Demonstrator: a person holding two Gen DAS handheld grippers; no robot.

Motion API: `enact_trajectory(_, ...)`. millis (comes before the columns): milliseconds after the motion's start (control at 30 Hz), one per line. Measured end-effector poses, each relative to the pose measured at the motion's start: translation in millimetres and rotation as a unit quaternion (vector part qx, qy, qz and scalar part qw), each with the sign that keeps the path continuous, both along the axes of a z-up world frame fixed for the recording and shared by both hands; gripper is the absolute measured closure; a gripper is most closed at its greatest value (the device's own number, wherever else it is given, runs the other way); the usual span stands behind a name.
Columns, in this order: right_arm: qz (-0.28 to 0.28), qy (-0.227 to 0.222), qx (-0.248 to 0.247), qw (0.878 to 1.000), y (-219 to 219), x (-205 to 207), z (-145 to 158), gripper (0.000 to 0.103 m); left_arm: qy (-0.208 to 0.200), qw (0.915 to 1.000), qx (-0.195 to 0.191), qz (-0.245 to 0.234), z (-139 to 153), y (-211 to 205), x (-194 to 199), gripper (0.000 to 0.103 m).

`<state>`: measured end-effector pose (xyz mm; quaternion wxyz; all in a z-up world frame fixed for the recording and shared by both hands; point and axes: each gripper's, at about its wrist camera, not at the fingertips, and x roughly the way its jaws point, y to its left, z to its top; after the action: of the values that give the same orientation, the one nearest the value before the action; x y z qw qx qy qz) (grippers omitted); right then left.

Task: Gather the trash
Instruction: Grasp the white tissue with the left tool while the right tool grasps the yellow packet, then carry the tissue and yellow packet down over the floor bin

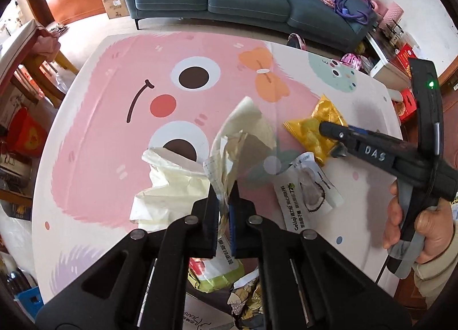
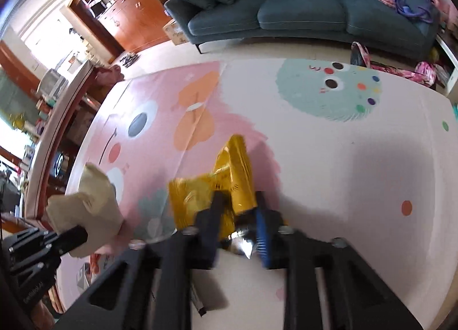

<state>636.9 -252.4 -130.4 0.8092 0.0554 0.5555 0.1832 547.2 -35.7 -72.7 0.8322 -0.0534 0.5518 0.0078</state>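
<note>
meanwhile the right hand-held gripper (image 2: 237, 215) is clamping the yellow wrapper (image 2: 229, 184) at lower centre, its long axis running up-frame; the left hand-held gripper (image 1: 224, 201) is gripping crumpled paper (image 1: 243, 141).

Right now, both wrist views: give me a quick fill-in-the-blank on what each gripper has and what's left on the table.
1. The left gripper is shut on a crumpled ____ wrapper.
2. The right gripper is closing around a ____ snack bag.
3. The white pouch lying loose on the table shows a halved ____.
4. Behind the table stands a dark teal ____.

Missing words: cream; yellow; coconut; sofa
</note>
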Motion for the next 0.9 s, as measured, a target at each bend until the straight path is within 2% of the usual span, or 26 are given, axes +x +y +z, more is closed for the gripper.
enact_trajectory(33, 0.002, 0.0, 0.002, 1.0, 0, -3, 0, 0.093, 0.001, 1.0, 0.001, 0.0, 0, 0, 0, 0.1)
enact_trajectory(133, -0.003, -0.003, 0.012, 1.0, -4, -9, 4, 0.098, 0.002, 1.0, -0.004, 0.005, 5, 2, -4, 0.1)
enact_trajectory(500, -0.036, -0.046, 0.018, 0.998, -37, -63, 57, 0.101, -0.039, 0.9988, -0.015, 0.024, 51, 7, -39, 0.1)
enact_trajectory(633, -0.032, -0.051, 0.028, 0.998, -41, -93, 76, 0.101, -0.048, 0.9984, -0.02, 0.019, 71, 4, -66, 0.101)
enact_trajectory(900, -0.027, -0.062, 0.032, 0.997, -45, -189, 120, 0.101, -0.06, 0.9972, -0.043, 0.007, 104, -3, -147, 0.1)
